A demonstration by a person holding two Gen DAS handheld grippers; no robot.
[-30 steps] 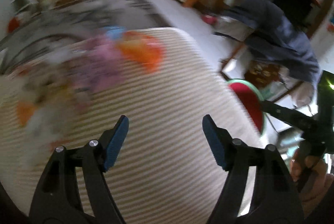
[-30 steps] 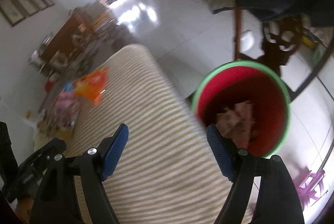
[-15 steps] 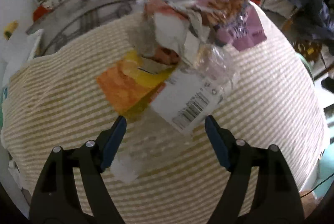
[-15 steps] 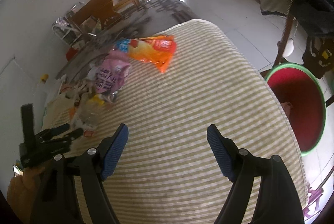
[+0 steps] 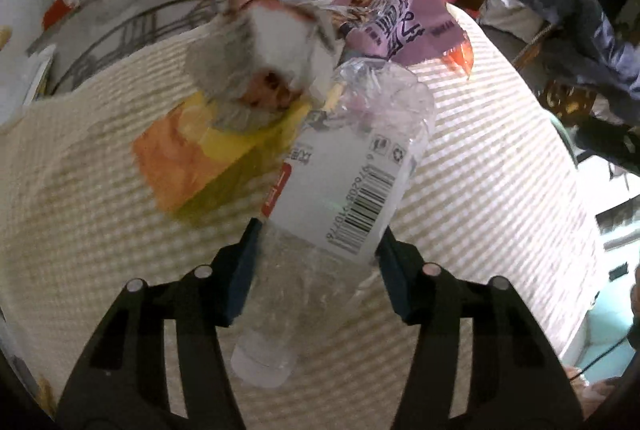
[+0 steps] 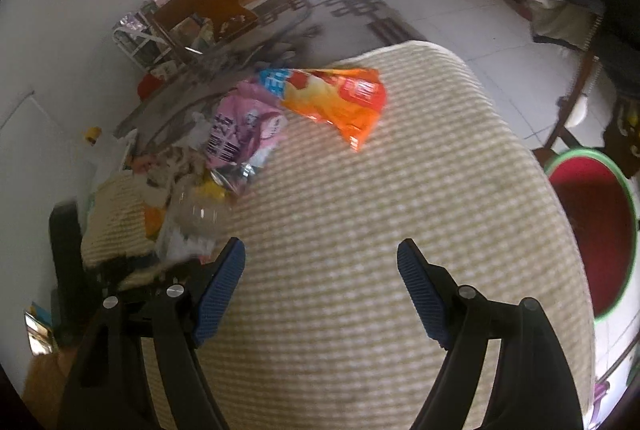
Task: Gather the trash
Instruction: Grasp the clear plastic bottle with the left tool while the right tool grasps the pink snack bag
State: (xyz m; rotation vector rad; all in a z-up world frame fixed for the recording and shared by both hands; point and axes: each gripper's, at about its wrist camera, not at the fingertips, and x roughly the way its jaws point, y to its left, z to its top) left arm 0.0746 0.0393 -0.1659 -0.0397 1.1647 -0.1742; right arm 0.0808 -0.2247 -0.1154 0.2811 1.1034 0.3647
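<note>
Step in hand: my left gripper (image 5: 316, 266) grabs the bottle (image 5: 340, 185), which lies on the cloth (image 5: 480, 157) at frame centre amid wrappers; its jaws have just been closing and sit against both sides. Next, I judge: firm grip, lift, carry to the bin (image 6: 592, 230). Right gripper (image 6: 320, 286) hangs wide open and empty, pitched down, lower centre.
</note>
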